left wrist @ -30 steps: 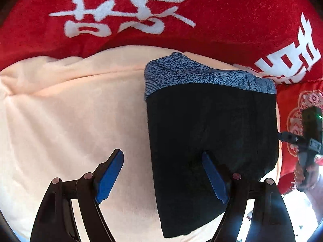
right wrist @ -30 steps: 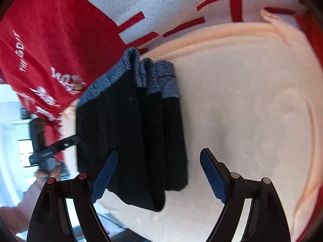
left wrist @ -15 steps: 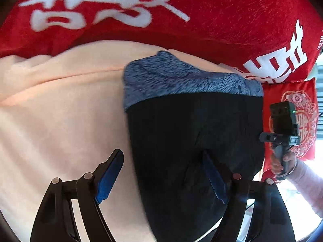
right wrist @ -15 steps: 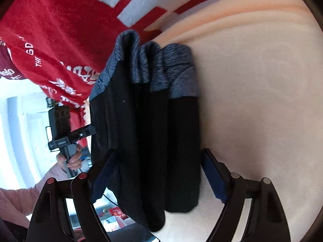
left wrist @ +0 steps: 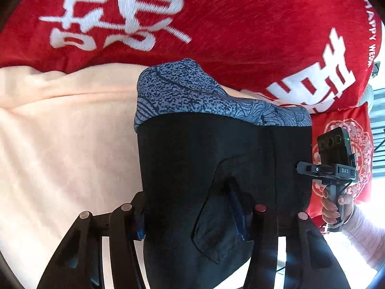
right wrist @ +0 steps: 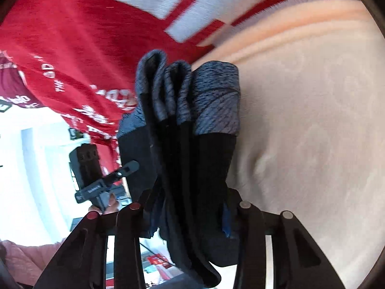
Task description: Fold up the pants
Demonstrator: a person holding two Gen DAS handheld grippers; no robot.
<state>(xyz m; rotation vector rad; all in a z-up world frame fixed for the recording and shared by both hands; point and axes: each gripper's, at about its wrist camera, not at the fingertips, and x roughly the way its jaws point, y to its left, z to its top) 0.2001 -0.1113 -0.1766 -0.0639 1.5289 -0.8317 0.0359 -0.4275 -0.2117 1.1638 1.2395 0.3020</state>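
Both grippers have closed in since 1 s ago: then the blue pads stood wide apart over the cloth, now the left gripper (left wrist: 190, 213) & right gripper (right wrist: 190, 213) are each clenched on the near end of the folded pants (left wrist: 216, 159).

Left view: black fabric bunched between the fingers (left wrist: 237, 207), one pad half buried in a crease, the other hidden by the pants' left edge. Right view: fingers (right wrist: 226, 219) pinch the stacked layers edge-on; several folds show side by side, so the bundle is already folded more than once.

Pants lie on the peach blanket (left wrist: 60, 144), patterned grey-blue waistband (left wrist: 192, 96) at the far end, next to the red blanket w/ white characters (left wrist: 216, 24). Near end hangs past the blanket edge, bright room visible below it.

Why gripped like this, prob.: each gripper takes one near corner so all layers are trapped together & the stack won't splay when moved. Seems meant for a last fold toward the waistband or for shifting the bundle to square it; can't tell which.

Risk: the inner layers seen in the right view could slip out if the pinch is shallow.

Right hand (left wrist: 336, 204) holding its gripper handle shows at the right edge of the left view.
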